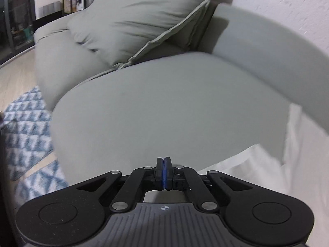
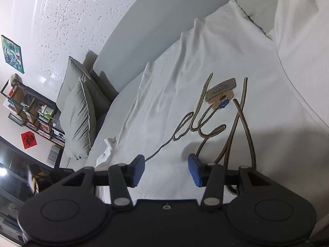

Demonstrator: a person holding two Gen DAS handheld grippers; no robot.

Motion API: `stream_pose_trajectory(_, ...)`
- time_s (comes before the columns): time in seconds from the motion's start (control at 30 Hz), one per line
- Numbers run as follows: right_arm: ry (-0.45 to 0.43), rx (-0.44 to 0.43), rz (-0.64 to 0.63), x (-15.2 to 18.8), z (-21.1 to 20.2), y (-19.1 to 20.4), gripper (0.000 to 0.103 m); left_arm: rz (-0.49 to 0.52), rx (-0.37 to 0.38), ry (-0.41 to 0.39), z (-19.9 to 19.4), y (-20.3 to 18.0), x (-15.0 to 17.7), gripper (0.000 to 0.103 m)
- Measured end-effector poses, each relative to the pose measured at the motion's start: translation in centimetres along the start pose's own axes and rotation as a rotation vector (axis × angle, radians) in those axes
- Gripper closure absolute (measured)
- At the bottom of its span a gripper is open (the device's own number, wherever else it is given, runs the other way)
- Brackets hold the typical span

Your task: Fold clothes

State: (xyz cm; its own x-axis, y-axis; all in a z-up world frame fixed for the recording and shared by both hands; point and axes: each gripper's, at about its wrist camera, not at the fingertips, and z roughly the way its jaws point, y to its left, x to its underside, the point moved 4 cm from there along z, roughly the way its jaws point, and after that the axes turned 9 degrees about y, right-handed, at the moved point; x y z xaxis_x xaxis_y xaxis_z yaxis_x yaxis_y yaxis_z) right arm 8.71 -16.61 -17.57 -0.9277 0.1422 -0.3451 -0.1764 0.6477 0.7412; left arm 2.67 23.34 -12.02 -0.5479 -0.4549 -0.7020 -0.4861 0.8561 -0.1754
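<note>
White cotton garment (image 2: 205,65) with looping gold cord script lies spread across the grey fabric sofa seat (image 1: 164,107), flat enough to be worked on, though whether it is mid-fold I cannot tell. Right gripper (image 2: 166,169) hovers just above the garment's near part, blue pads wide apart, likely poised to pinch cloth. Left gripper (image 1: 163,173) sits beside the garment's edge, pads pressed together on nothing. Beyond the garment lean grey-green piped cushions (image 2: 80,111).

seat cushion (image 1: 164,107) bare ahead, pillow (image 1: 131,26) blocks rear
</note>
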Motion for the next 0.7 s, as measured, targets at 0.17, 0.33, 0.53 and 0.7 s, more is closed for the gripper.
stream_pose_trajectory(0.17,-0.033,0.034,-0.038,0.6,-1.5,1.2,0.046,0.069,0.017,-0.003,-1.6,-1.6,1.7,0.071)
stream_pose_trajectory(0.33,-0.168,0.177,-0.134,1.2,-4.6,2.4,0.070,0.246,0.099,0.019,-3.0,-5.7,4.5,0.065)
stream_pose_trajectory(0.53,-0.210,0.443,0.023,0.3,-5.7,-1.9,0.074,0.416,-0.107,0.123,2.3,-7.8,5.6,0.065)
stream_pose_trajectory(0.7,-0.299,0.686,0.158,-0.3,-8.8,-5.3,0.103,0.257,-0.245,0.178,3.0,-2.9,4.7,0.076)
